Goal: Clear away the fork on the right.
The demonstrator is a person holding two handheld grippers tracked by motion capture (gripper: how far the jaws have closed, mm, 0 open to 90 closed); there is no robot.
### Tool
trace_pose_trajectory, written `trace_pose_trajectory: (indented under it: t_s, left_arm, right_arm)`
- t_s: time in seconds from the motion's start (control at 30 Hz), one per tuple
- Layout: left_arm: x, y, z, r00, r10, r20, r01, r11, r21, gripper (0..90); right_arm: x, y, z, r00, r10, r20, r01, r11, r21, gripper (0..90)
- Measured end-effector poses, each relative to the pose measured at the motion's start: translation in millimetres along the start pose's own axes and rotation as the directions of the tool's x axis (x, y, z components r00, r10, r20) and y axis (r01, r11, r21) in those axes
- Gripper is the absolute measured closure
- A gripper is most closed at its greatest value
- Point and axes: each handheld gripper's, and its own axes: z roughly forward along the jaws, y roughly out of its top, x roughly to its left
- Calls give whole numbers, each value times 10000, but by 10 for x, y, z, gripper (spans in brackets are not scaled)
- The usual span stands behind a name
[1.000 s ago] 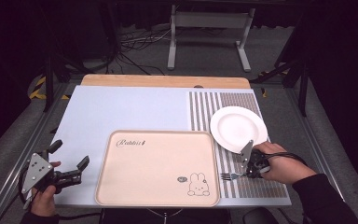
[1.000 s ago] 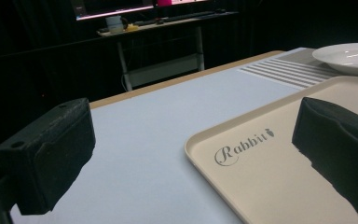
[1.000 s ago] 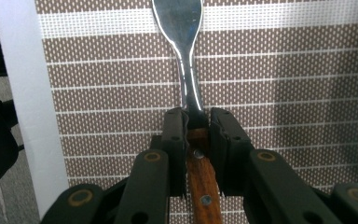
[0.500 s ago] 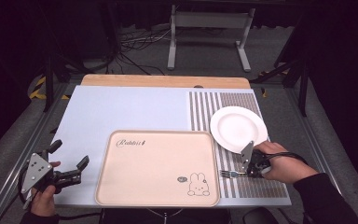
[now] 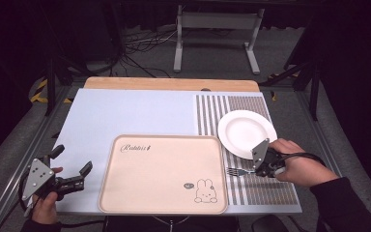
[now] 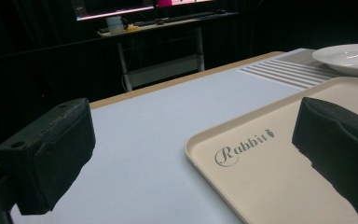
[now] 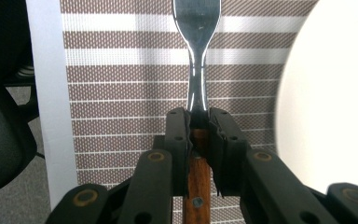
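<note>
The right gripper [image 7: 198, 126] is clenched on a slim metal fork with a brown wooden handle [image 7: 197, 60], its jaws closed across the spot where the wood meets the steel neck. In the high view the fork [image 5: 236, 171] lies low over the brown-and-white striped woven placemat [image 5: 265, 191], tines pointing toward the beige rectangular tray printed with a rabbit [image 5: 162, 174], just in front of the round white plate [image 5: 245, 130]. Whether the tines touch the mat cannot be told.

The fork looks light and rigid, so it should need little force. The polished steel neck is narrow and likely slippery; the wooden handle offers a wider, grippier surface. Holding at the junction, as here, probably keeps the head from swinging, though the fork could twist if bumped against the plate rim.

The left gripper [image 5: 70, 166] hovers released and empty at the counter's [image 5: 125, 113] near left corner, beside the tray.
</note>
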Motion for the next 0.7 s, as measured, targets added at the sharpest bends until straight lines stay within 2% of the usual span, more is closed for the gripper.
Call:
trace_pose_trajectory:
  t_s: [0.23,0.43,0.7]
  left_arm:
    - [-1,0,2,10000,-11,-11,11,10000,7,0]
    - [-1,-1,3,10000,-18,-6,18,10000,13,0]
    - [3,0,0,10000,1,-5,-1,10000,1,0]
  right_arm:
    - [-16,59,-148,9989,78,463,-61,9993,-371,789]
    - [-34,122,-274,9958,295,868,-211,9952,-951,789]
    - [-58,274,-329,9940,221,1075,-78,9913,-1316,788]
